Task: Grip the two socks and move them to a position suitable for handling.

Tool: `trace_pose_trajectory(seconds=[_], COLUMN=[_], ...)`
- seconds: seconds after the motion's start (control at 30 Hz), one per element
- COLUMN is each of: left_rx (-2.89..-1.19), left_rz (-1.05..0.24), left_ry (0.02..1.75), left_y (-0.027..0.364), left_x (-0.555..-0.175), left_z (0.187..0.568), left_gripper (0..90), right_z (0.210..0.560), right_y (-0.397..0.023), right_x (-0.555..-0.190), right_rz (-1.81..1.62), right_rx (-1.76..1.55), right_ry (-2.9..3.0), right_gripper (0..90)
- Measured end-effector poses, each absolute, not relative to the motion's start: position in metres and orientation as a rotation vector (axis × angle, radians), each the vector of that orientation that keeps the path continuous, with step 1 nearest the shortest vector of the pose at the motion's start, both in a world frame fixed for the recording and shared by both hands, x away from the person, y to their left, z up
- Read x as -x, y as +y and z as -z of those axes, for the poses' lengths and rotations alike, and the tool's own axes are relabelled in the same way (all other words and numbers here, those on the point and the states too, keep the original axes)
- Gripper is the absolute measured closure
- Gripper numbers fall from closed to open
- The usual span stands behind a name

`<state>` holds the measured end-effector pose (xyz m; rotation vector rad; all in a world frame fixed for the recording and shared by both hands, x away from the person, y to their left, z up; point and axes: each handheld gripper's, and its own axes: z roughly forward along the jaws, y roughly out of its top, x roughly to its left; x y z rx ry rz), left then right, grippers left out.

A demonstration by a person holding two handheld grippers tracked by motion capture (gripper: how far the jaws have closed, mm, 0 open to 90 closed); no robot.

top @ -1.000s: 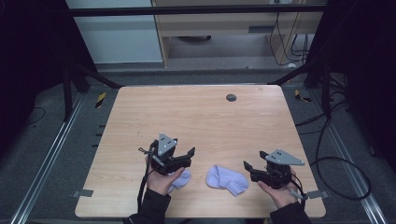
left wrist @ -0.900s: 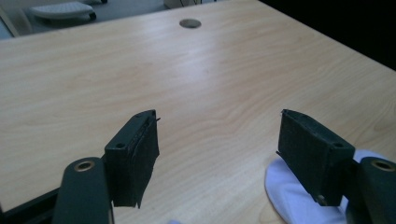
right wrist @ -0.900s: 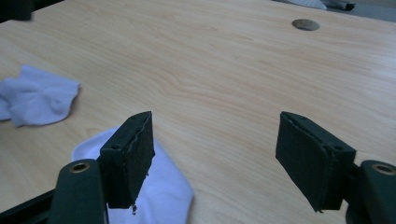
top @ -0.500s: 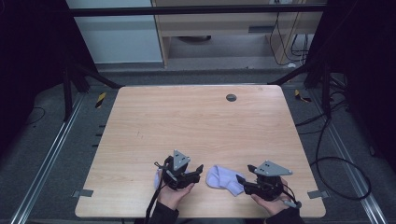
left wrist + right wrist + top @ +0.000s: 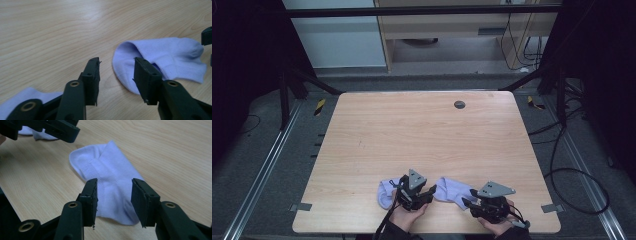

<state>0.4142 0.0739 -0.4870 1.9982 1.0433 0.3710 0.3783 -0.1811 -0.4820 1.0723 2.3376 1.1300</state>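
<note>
While both hands have sunk toward the table [image 5: 422, 135], each hand-held gripper's jaws have been closing — the left hand-held gripper [image 5: 116, 72] and right hand-held gripper [image 5: 113, 195] straddle opposite ends of the lilac sock [image 5: 110, 175], pads not yet pressing — a two-ended pickup looks imminent

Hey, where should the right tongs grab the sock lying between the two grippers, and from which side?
Probably the near end of the sock, approached from the person's side, low and nearly level. It lies flat there, its edge already between the right tongs, whose jaws have been closing without pinching yet. The ribbed cuff lies toward the left tongs.
</note>
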Motion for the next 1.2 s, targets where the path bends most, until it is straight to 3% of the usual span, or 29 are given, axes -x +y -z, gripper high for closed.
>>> trace_pose_trajectory(seconds=[0.43,0.73,1.2], left_rx=[-2.057,-2.054,-2.054], left_rz=[-0.357,-0.354,-0.338], left_ry=[1.041,1.041,1.029], left_y=[0.057,0.054,0.055], left_x=[-0.414,-0.415,-0.416], left_z=[0.503,0.505,0.505], left_gripper=[70.5,84.8,86.9], right_z=[0.494,0.496,0.469], right_y=[-0.174,-0.172,-0.185], right_x=[-0.378,-0.38,-0.387], right_rz=[-1.079,-1.062,-1.308], right_rx=[-1.039,-1.042,-1.108], right_ry=[2.443,2.512,2.299], right_gripper=[66.7,84.9,87.1])
